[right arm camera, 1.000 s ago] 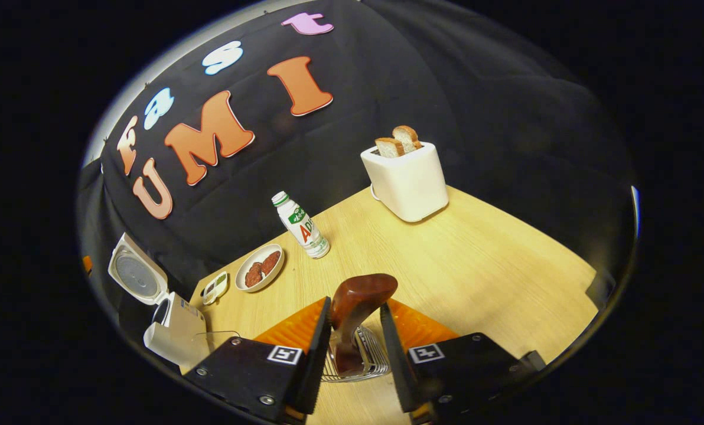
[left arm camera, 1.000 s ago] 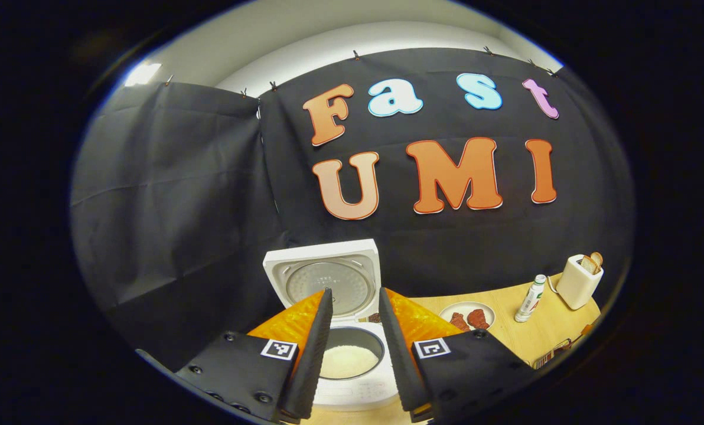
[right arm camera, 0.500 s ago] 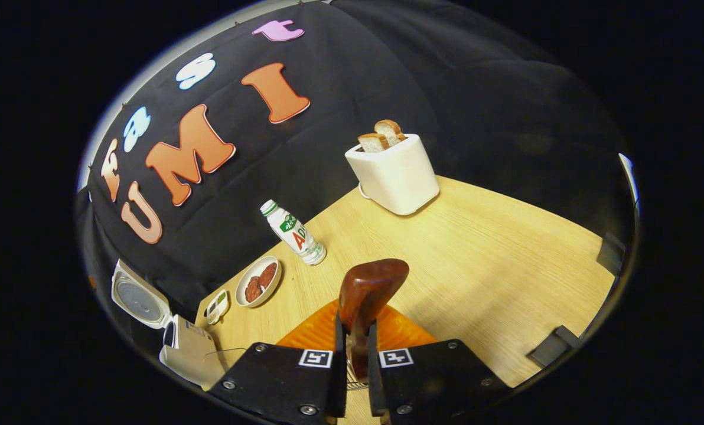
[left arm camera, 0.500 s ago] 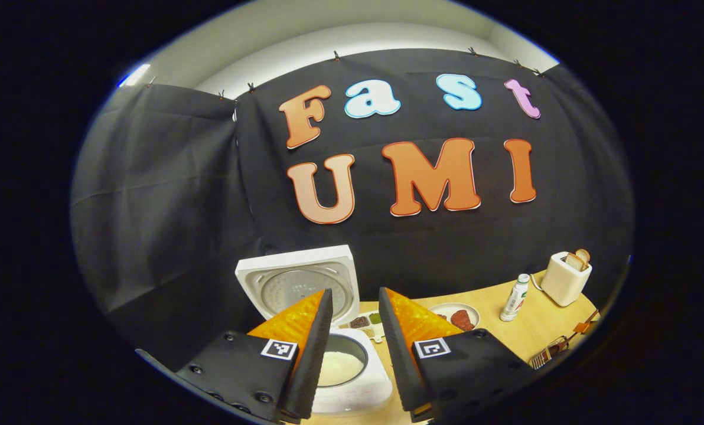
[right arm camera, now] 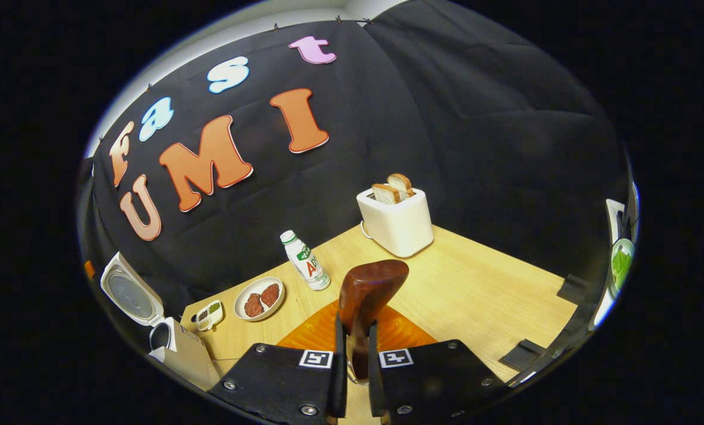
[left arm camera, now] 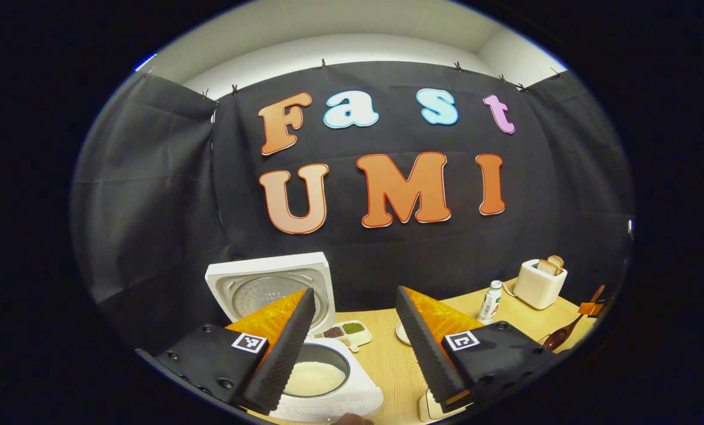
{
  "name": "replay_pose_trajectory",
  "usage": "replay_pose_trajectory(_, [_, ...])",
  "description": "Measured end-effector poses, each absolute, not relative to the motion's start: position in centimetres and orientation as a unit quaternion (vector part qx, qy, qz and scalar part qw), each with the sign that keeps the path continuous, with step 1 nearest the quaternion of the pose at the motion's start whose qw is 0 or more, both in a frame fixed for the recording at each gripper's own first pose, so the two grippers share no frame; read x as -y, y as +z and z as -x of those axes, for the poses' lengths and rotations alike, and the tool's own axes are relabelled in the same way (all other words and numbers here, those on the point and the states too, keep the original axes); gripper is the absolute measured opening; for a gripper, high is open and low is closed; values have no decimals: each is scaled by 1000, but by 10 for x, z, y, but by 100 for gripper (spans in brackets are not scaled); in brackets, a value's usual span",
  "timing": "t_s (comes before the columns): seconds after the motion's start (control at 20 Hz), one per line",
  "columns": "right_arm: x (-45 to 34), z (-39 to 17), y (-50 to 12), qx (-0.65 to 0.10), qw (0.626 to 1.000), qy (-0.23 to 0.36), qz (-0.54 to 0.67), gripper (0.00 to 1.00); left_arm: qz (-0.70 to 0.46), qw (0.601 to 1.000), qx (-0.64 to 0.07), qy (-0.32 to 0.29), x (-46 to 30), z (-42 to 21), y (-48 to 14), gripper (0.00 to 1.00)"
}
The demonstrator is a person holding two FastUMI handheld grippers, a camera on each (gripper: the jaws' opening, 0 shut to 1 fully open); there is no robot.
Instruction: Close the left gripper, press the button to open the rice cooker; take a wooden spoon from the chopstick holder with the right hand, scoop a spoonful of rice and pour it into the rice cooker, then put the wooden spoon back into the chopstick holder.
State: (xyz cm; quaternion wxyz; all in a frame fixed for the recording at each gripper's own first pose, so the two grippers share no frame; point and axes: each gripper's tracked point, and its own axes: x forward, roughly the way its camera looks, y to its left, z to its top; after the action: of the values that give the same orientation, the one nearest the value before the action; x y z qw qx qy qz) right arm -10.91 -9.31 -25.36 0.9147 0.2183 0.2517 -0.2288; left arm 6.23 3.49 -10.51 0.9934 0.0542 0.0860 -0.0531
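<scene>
**Spoon clamped and lifted clear; cooker stands open**

The spoon (right arm camera: 364,295) now sits between the right gripper (right arm camera: 357,378) fingers, which have come together on its handle where a second ago they stood apart around it; I read that as a firm clamp, bowl end up and tilted a little right; the wire holder that ringed the handle a second ago has all but dropped from the right gripper view, only a sliver of wire left at the fingers, so I judge the spoon to be lifted out; in the left gripper view I see it (left arm camera: 570,327) hanging off at the far right over the table (right arm camera: 476,295).

The cooker (left arm camera: 322,389) is open, lid (left arm camera: 269,289) upright, white rice in the pot; the button step looks done; my left gripper (left arm camera: 352,354) has drawn back and its jaws have widened, holding nothing.

Outward: a small sectioned tray (left arm camera: 347,332) of grains just beside the cooker; a plate (right arm camera: 260,297) of brown pieces; a bottle (right arm camera: 306,262); a toaster (right arm camera: 396,221) with bread near the wall.

What this means: pickup is complete; next is the scoop, which calls for turning the bowl downward; I cannot tell which dish holds the rice to scoop.
</scene>
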Motion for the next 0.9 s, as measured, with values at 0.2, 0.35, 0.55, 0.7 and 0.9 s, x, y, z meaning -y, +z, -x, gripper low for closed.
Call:
replay_pose_trajectory(0.2, [62,104,-218,-231,926,-220,-203,14,-27,993,-82,-80,-43,-60,-107,98])
replay_pose_trajectory(0.35, [27,94,-202,-225,935,-197,-193,14,-29,994,-76,-72,-68,-55,-106,90])
replay_pose_trajectory(0.55, [-28,77,-198,-228,946,-142,-182,14,-22,995,-83,-49,-105,-44,-107,90])
replay_pose_trajectory(0.7, [-60,72,-215,-248,948,-107,-170,14,-6,996,-89,-25,-135,-29,-109,90])
replay_pose_trajectory(0.9, [-84,69,-246,-282,949,-79,-121,14,-15,996,-88,20,-174,-11,-111,90])
